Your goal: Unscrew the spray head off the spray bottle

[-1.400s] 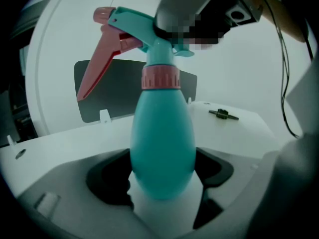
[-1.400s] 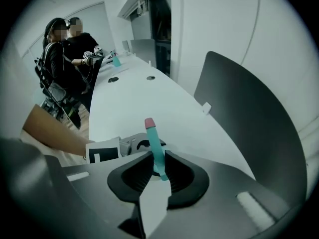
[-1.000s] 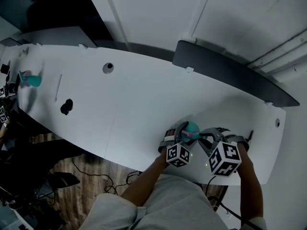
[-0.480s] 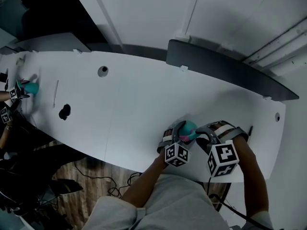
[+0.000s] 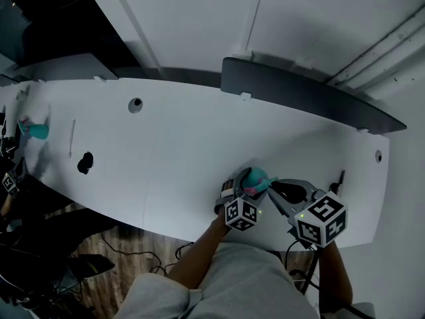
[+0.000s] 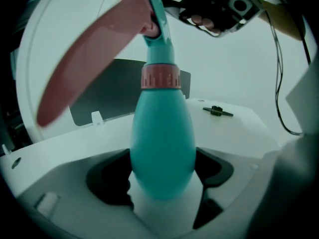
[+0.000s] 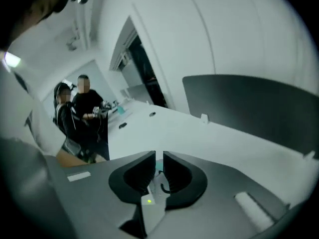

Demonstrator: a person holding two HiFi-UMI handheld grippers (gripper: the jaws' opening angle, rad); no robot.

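A teal spray bottle [image 6: 162, 143] stands upright between the pads of my left gripper [image 6: 164, 180], which is shut on its body. Its pink collar [image 6: 160, 77] and pink trigger [image 6: 84, 59] sit on top, still on the bottle. In the head view the bottle [image 5: 259, 176] and left gripper [image 5: 244, 190] are at the table's near edge. My right gripper [image 5: 277, 190] hangs just right of the spray head. Its jaws have just been closing and stand almost together [image 7: 159, 168]. Only a teal sliver shows through the slit, and nothing is visibly pinched.
A dark panel [image 5: 305, 102] runs along the white table's [image 5: 186, 145] far edge. A small dark part [image 5: 340, 177] lies to the right. Far left are a round hole [image 5: 135, 104], a black object [image 5: 84, 163], another teal bottle [image 5: 36, 130] and other people [image 7: 75, 108].
My right gripper has rolled about its own axis, so its marker cube shows another face, and it has come up off the spray head. The left gripper and bottle stayed put.
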